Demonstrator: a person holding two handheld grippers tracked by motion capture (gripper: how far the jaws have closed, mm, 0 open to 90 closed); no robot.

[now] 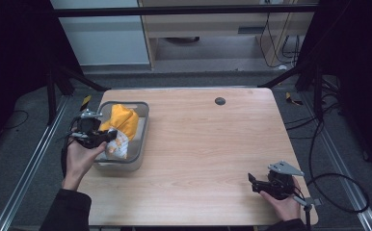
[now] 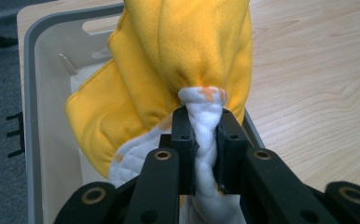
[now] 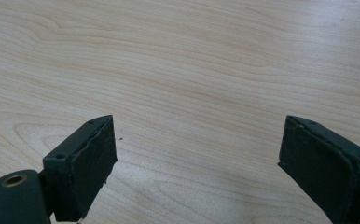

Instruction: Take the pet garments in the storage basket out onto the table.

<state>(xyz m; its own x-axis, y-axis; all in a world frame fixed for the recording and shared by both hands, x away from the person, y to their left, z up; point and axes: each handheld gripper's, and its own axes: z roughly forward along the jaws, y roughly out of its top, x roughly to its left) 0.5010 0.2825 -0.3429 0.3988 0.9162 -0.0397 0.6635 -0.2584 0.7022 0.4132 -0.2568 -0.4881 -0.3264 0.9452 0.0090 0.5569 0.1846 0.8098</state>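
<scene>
This looks like a lab: a wooden table (image 1: 198,144) inside a black metal frame (image 1: 184,9), with cables (image 1: 338,187) on the grey floor (image 1: 10,144).

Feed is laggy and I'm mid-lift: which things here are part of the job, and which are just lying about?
In the job:
- yellow and white cloth, pinched by the left tongs
- grey bin, with the cloth partly in it

Lying about:
- right tongs, open over bare table
- dark round grommet in the tabletop
- cables on the floor

Yellow cloth (image 2: 178,60), white orange-dotted underside; grey bin (image 2: 33,93)
</scene>
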